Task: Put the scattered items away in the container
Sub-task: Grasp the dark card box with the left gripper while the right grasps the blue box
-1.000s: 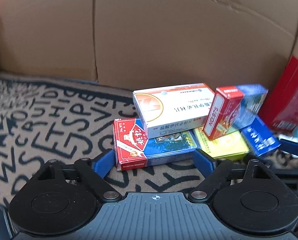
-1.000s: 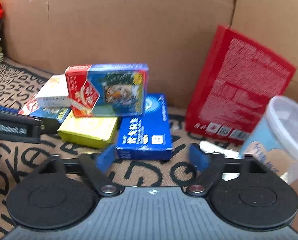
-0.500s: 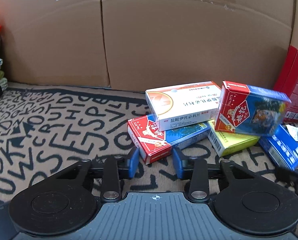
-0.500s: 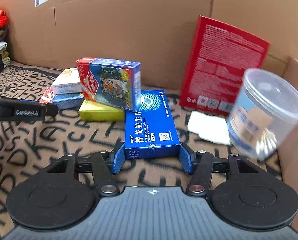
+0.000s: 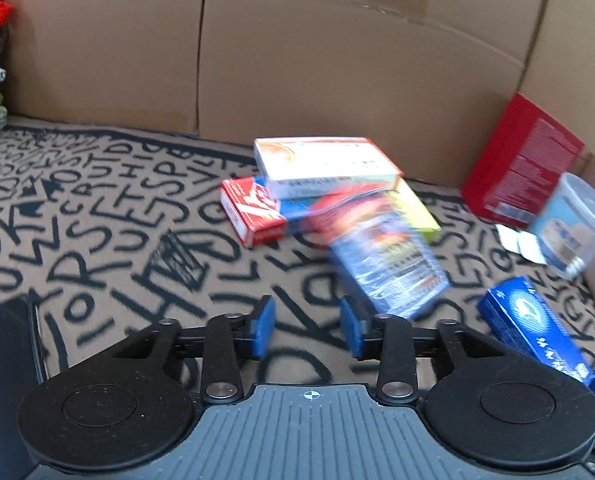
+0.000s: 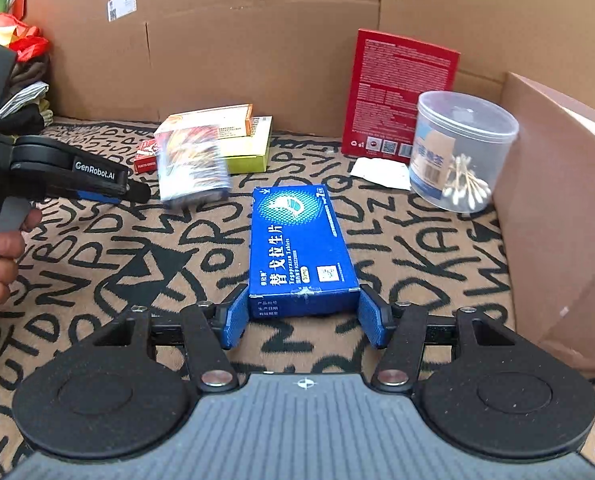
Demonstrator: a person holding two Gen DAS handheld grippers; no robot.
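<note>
Ranking my worries for this one, biggest first:

1. Blue box (image 6: 301,248) slipping. The right gripper (image 6: 303,316) is clamped on just its near end, one pad on each long side, and the rest sticks out toward 12 o'clock over the patterned mat (image 6: 137,260). With such a short hold on a long box, I'd guess any quick swing makes it pivot or drop.

2. Card pack (image 6: 191,164) at 11 o'clock is smeared with blur, so it looks loose and on the move. The left gripper (image 5: 307,332) has its fingers a little apart with nothing between them, and the pack sits just off at its 1 o'clock. It could land anywhere, maybe knocking the white box (image 6: 213,118) off the yellow box (image 6: 249,152).

3. Swab tub (image 6: 457,148) at 2 o'clock stands tilted near the cardboard flap (image 6: 557,200). Carrying the blue box that way could clip it and roll it.

4. Red box (image 6: 401,92) at 1 o'clock leans on the back wall, so a bump would flop it.

5. Honestly can't tell which thing is the container.
</note>
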